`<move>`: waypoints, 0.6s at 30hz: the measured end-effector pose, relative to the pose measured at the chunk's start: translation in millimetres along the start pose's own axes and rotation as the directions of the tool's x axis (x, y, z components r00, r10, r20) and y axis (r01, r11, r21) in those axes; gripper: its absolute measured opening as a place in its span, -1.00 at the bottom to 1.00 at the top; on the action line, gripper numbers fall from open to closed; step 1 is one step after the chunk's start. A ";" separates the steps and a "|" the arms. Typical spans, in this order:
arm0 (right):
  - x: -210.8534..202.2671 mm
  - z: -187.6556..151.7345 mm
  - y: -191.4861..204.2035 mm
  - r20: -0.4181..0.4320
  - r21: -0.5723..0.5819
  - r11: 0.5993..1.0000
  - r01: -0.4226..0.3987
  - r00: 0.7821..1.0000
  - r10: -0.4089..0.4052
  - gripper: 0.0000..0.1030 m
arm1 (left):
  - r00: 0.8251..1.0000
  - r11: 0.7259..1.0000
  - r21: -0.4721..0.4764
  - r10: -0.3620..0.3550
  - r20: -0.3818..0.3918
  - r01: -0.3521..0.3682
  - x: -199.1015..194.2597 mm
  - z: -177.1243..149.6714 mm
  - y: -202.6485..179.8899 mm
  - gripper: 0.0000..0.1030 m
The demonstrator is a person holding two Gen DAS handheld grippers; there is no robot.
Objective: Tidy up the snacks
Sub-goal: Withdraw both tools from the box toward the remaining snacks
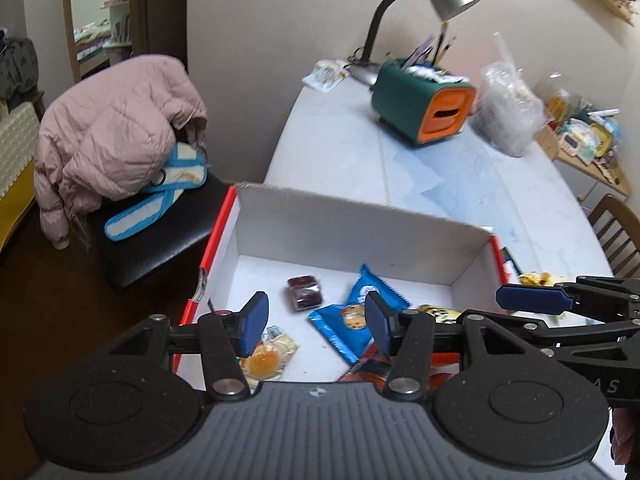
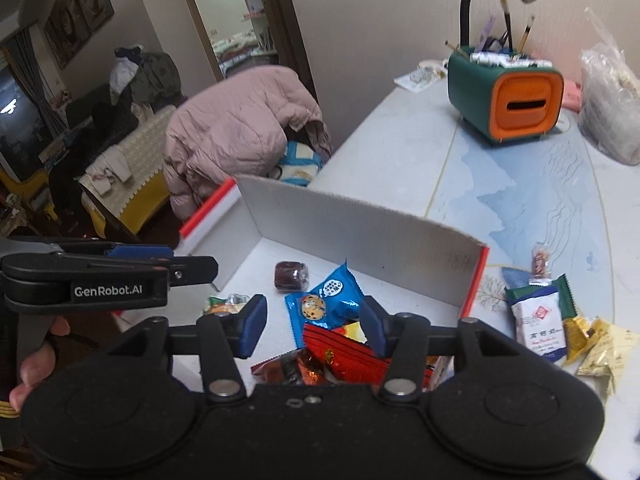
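Both tongs are hanging released above the white box (image 1: 360, 232); the left gripper (image 1: 316, 320) is gaping with nothing between its blue pads, and the right gripper (image 2: 314, 322) is doing the same.

Sorting is looking partly done, in my judgement; a blue cookie packet (image 2: 326, 300), a dark wrapped sweet (image 2: 291, 275), an orange jelly sachet (image 1: 266, 358) and a red packet (image 2: 344, 358) are already lying inside the box; a white packet (image 2: 538, 326), a small striped stick (image 2: 540, 262) and some yellow wrappers (image 2: 596, 346) are still waiting on the table (image 2: 500, 188) just beside the box's right wall.

Only the right wrist view is showing those leftover snacks clearly; the left wrist view is catching just a yellow scrap past the box's corner, though it is showing the jelly sachet far better.
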State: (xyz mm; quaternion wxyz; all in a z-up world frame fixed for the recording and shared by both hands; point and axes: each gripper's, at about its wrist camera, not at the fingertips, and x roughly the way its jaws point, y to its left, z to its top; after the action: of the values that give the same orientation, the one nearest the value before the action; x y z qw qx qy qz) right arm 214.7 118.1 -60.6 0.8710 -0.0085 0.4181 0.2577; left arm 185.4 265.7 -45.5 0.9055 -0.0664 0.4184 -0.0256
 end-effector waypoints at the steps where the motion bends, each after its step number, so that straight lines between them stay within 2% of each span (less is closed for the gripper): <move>1: -5.3 0.0 -0.2 0.009 0.001 1.000 -0.001 1.000 0.001 0.07 | 1.000 1.000 0.006 -0.008 0.010 0.008 -4.7 -0.6 -3.0 0.01; 5: -28.5 -3.9 -2.3 0.044 0.008 1.000 -0.005 0.999 0.005 0.10 | 0.998 0.999 0.030 -0.038 0.046 0.036 -22.2 -3.3 -16.5 0.06; 8: -46.2 -10.0 -5.0 0.070 0.019 1.000 -0.007 0.998 0.005 0.24 | 0.995 0.996 0.049 -0.074 0.063 0.070 -33.6 -7.0 -28.4 0.07; 10: -56.9 -13.9 -7.5 0.083 0.023 1.000 -0.002 0.997 0.000 0.25 | 0.993 0.994 0.068 -0.092 0.072 0.087 -39.6 -10.1 -37.5 0.10; 12: -67.1 -18.3 -10.5 0.096 0.029 1.000 0.000 0.995 -0.002 0.29 | 0.991 0.991 0.081 -0.109 0.083 0.102 -44.4 -13.5 -45.9 0.27; 13: -72.0 -20.7 -12.3 0.102 0.033 0.999 0.001 0.995 -0.004 0.35 | 0.989 0.990 0.087 -0.118 0.088 0.110 -46.6 -15.2 -49.9 0.29; 18: -96.0 -33.3 -24.8 0.125 0.053 0.998 0.021 0.992 -0.027 0.44 | 0.983 0.982 0.119 -0.159 0.087 0.148 -52.0 -22.4 -70.5 0.30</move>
State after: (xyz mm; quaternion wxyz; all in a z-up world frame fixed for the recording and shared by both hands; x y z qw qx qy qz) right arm 152.2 46.6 -16.9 0.8986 0.0249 0.3689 0.2363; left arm 135.3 199.0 -10.6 0.9222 -0.0487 0.3657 -0.1157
